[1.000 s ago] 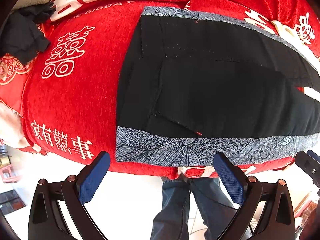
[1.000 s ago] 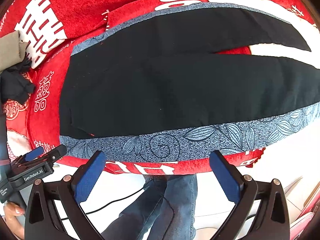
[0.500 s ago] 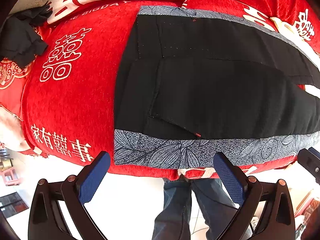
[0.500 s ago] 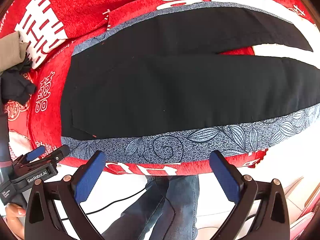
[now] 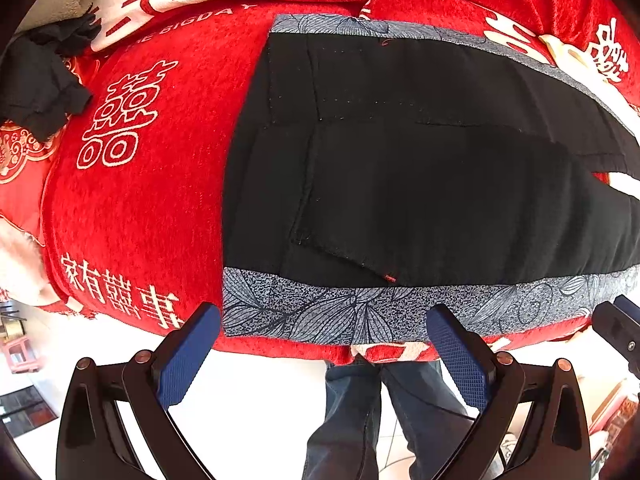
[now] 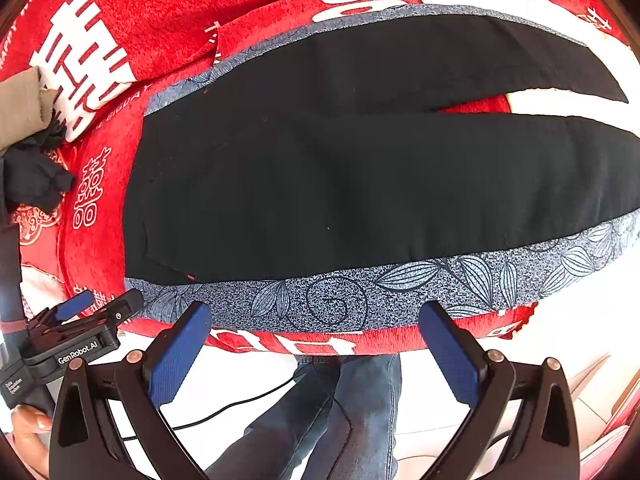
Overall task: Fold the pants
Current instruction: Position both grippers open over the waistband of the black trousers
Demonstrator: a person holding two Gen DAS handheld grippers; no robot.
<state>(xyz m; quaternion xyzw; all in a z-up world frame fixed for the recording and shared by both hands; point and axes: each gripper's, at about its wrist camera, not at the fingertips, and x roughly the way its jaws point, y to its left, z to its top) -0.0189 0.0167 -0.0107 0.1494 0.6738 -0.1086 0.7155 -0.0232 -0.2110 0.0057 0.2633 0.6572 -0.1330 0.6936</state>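
Crept slightly closer since a second ago, both views. Left wrist: left gripper (image 5: 324, 344) spread wide, empty, hovering off pants (image 5: 420, 184) waistband corner; pants flat on red blanket (image 5: 132, 208). Right wrist: right gripper (image 6: 316, 340) wide, empty, near patterned side stripe (image 6: 340, 300). Pre-grasp; next likely pinching near edge.

A table draped in a red cloth (image 5: 132, 208) with white characters carries everything. Black pants (image 6: 360, 184) with grey patterned side strips lie flat on it, waist to the left, legs spread apart to the right. Near the left edge sits a crumpled black rag (image 5: 36, 88), touching what may be a beige cloth (image 6: 20, 108).
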